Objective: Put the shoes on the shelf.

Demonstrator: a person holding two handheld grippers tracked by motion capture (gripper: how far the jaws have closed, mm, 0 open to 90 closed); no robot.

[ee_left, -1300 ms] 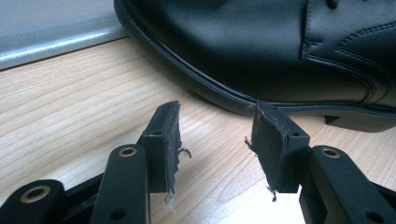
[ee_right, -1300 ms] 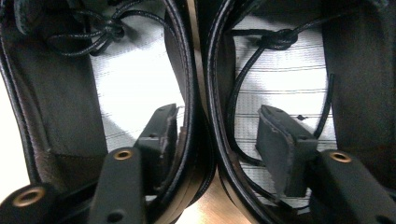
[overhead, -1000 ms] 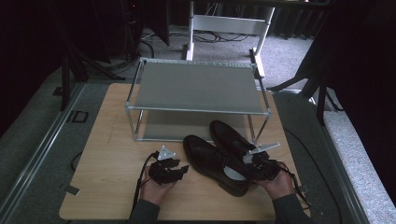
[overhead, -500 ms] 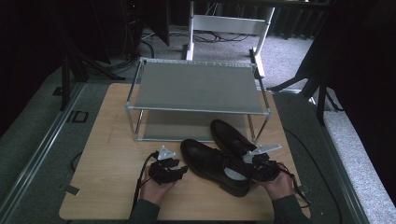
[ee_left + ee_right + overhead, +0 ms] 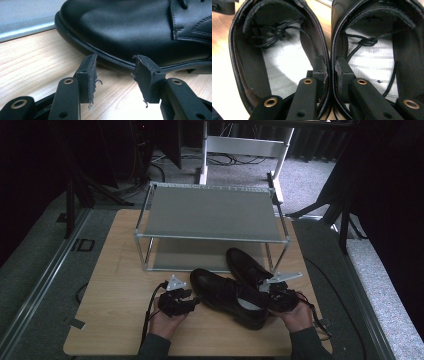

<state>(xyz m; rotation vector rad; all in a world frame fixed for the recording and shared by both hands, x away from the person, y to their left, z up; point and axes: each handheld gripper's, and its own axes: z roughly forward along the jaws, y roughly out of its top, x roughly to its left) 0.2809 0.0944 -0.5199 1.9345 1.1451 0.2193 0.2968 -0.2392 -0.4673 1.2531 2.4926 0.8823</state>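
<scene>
High view: pale wooden table [image 5: 115,320], rounded at the corners, bearing a two-tier metal rack [image 5: 212,215] with flat grey shelves and thin chrome posts. In front of the rack, a pair of black leather shoes side by side, toes toward the rack: the left shoe [image 5: 225,295] nearer the middle, the right shoe [image 5: 247,265] partly behind it. Left gripper [image 5: 192,304] just beside the left shoe's toe; right gripper [image 5: 267,295] at the heels.

Left gripper view: smooth, glossy toe cap of the left shoe [image 5: 125,27], ribbed welt along the sole, stitched seams, none of which can be made out from above. Jaws spread, nothing between them, frayed black pads just short of the welt.

Right gripper view: down into both shoes, pale striped insoles, knotted thin laces [image 5: 274,32]. Jaws just closed in, one inside each shoe, pinching the two adjoining inner walls together, or seemingly so, since dark leather hides the pad faces.
</scene>
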